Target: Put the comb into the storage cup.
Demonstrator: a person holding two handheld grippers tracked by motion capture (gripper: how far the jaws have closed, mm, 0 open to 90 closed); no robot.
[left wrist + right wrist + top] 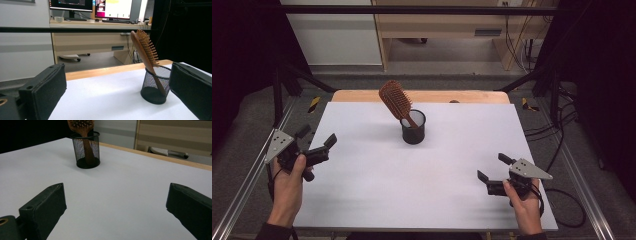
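A black mesh cup stands on the white table top, toward the back middle. A brown wooden hairbrush stands handle-down in it, its head leaning back and to the left. My left gripper is held open near the table's left edge, well away from the cup. At the front right my right gripper is open too, with nothing between its jaws.
A wooden strip runs along the table's far edge. Metal rails flank the table on both sides. Beyond stand a wooden desk with monitors and cables on the floor at the right.
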